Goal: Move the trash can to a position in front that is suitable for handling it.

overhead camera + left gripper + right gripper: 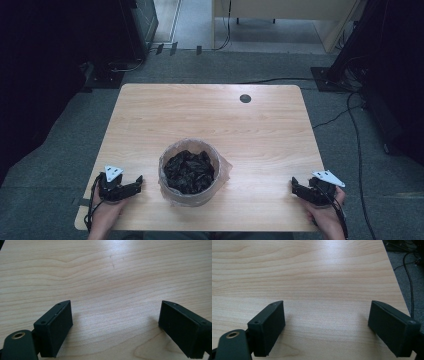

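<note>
Nothing looked started: both the left gripper (pixel 136 182) and right gripper (pixel 296 186) rested wide and empty at the desk's (pixel 210 115) near corners, flanking the untouched clear round plastic-lined bin of crumpled black bags (pixel 189 172).

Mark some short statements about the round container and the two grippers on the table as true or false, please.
1. The round container lined with a clear plastic bag holds crumpled black material. True.
2. The left gripper grips the container. False: it is open and apart from it.
3. The right gripper is shut. False: its jaws stand wide open.
4. The container stands between both grippers on the light wooden table. True.
</note>
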Demonstrator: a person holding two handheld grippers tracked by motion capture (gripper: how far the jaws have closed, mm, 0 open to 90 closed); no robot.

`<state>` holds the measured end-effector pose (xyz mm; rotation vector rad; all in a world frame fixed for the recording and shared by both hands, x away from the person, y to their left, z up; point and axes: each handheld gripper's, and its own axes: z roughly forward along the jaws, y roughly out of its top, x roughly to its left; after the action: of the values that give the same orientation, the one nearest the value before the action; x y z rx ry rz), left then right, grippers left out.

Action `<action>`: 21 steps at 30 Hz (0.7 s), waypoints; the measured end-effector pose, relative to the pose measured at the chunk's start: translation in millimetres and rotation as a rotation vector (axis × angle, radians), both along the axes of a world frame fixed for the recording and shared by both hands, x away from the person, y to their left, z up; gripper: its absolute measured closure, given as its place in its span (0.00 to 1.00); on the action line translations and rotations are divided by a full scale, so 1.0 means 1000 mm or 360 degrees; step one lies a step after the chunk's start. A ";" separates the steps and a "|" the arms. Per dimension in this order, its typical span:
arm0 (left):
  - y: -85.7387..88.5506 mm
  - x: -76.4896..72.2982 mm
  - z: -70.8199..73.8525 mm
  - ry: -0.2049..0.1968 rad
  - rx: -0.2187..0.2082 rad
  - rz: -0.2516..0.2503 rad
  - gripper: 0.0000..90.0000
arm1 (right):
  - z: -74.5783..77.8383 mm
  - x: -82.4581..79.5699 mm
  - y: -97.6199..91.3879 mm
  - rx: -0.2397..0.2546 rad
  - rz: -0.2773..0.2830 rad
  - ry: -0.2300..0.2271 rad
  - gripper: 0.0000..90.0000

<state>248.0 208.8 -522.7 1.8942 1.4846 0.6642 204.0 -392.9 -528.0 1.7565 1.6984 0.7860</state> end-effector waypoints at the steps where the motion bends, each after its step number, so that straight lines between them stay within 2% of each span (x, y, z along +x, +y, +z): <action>1: 0.000 0.000 0.000 0.0000 0.0000 0.0000 0.13 | 0.000 0.000 0.000 0.0000 0.0000 0.0000 0.16; 11: 0.000 0.000 0.000 -0.0001 0.0000 -0.0007 0.13 | 0.000 0.000 0.000 0.0001 0.0000 0.0002 0.16; 15: -0.001 0.001 0.001 -0.0007 0.0002 0.0022 0.14 | 0.000 0.000 0.000 -0.0001 0.0000 0.0002 0.16; 18: -0.006 -0.001 0.005 -0.0017 -0.0068 0.0016 0.15 | 0.000 0.000 0.000 -0.0001 0.0000 0.0002 0.16; 21: -0.011 -0.003 0.009 -0.0039 -0.0099 0.0004 0.16 | 0.000 0.000 0.000 -0.0001 0.0000 0.0002 0.16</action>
<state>245.4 198.2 -514.0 1.8312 1.4757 0.6326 204.0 -392.7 -527.8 1.7569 1.6992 0.7845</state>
